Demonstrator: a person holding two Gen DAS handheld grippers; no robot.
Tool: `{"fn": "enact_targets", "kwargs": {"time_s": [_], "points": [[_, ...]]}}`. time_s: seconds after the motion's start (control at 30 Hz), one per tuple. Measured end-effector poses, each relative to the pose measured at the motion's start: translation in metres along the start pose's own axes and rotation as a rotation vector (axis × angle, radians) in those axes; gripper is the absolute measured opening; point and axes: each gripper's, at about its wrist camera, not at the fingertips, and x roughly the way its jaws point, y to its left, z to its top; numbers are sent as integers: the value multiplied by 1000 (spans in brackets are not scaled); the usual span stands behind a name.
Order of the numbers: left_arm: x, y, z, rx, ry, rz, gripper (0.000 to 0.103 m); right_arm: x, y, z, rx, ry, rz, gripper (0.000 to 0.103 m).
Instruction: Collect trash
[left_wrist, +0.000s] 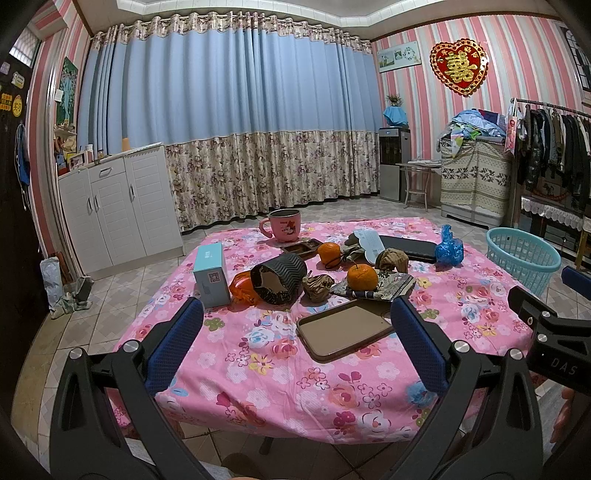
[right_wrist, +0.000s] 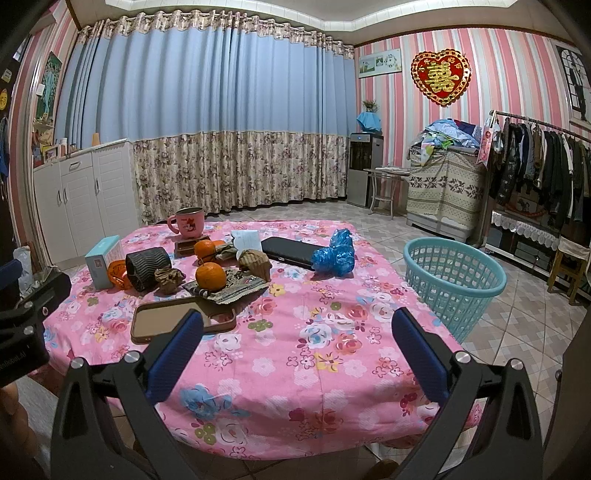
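A table with a pink floral cloth holds trash: a crumpled blue plastic bag, two brown paper wads, a black corrugated cup sleeve, an orange plastic scrap and a printed wrapper. A teal mesh basket stands on the floor to the right of the table. My left gripper and right gripper are both open and empty, over the table's near edge.
Also on the table: a pink mug, a light blue box, two oranges, a brown tray, a black case and a small dish. A white cabinet stands left; a clothes rack right.
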Motion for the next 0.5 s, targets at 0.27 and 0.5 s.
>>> {"fn": "enact_targets", "kwargs": {"time_s": [0.27,0.5], "points": [[-1,1,1,1,0,-2,98,0,0,1,-1,-2,0,99],[-1,0,1,3,1,1,98,0,0,0,-1,-2,0,99]]}}
